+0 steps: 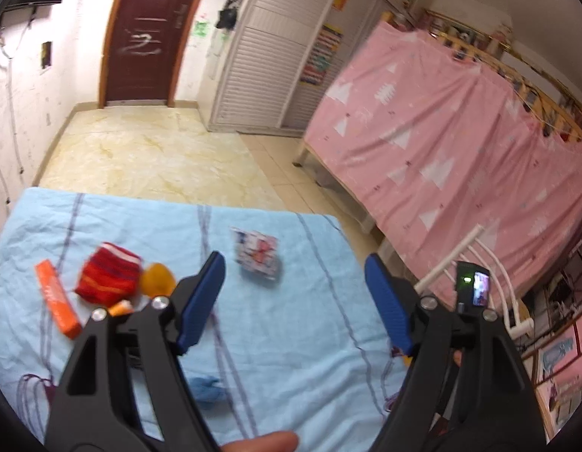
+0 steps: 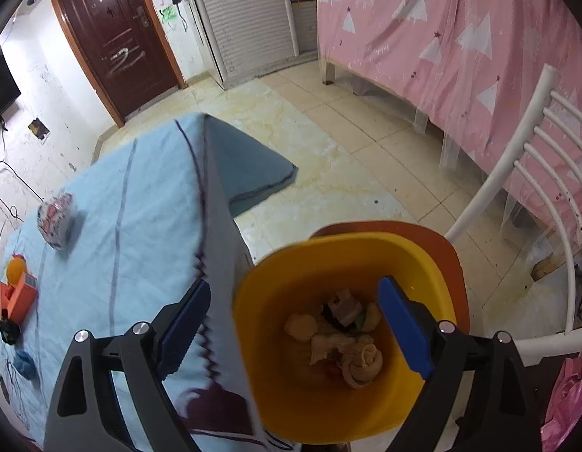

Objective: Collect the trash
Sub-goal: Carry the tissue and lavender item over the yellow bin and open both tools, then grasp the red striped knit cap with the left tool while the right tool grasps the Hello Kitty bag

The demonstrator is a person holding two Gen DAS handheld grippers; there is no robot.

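A yellow bin (image 2: 283, 339) with crumpled tissues and scraps (image 2: 343, 342) inside stands on an orange chair seat (image 2: 437, 241) beside the table. My right gripper (image 2: 294, 312) is open and empty, hovering over the bin mouth. My left gripper (image 1: 294, 290) is open and empty above the blue-clothed table (image 1: 291, 358). Ahead of it lies a crumpled printed wrapper (image 1: 257, 258), which also shows in the right wrist view (image 2: 56, 219). A red striped packet (image 1: 108, 278), an orange box (image 1: 57, 303), a yellow ball-like item (image 1: 157, 278) and a blue scrap (image 1: 208, 388) lie on the cloth.
A white slatted chair back (image 2: 547, 203) stands right of the bin. A pink-curtained bed (image 1: 434, 128) runs along the right. A white wardrobe (image 1: 275, 49) and a brown door (image 1: 147, 30) are at the far wall. A phone-like device (image 1: 475, 286) shows beside my left gripper.
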